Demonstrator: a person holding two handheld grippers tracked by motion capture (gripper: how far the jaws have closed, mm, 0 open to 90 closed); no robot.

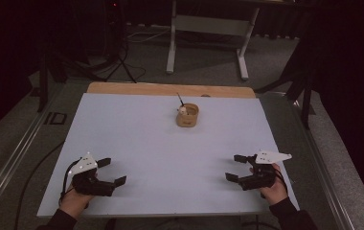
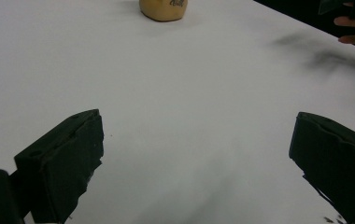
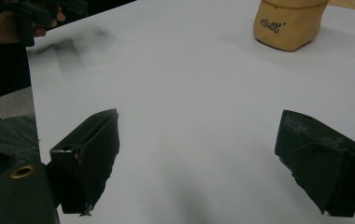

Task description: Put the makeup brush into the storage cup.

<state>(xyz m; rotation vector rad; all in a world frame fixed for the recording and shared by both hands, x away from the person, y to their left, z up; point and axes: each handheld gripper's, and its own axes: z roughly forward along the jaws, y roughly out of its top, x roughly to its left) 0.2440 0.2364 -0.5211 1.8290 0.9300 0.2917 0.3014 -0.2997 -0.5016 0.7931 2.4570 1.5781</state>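
Both the left gripper [image 1: 112, 171] and right gripper [image 1: 235, 167] are resting near the table's [image 1: 137, 143] front edge, jaws spread wide and empty, with the tan cup [image 1: 187, 115] standing well apart near the far edge.

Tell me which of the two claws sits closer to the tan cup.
The right claw. The tan cup stands right of the table's middle, nearer that side; the left claw lies farther off. Both are open.
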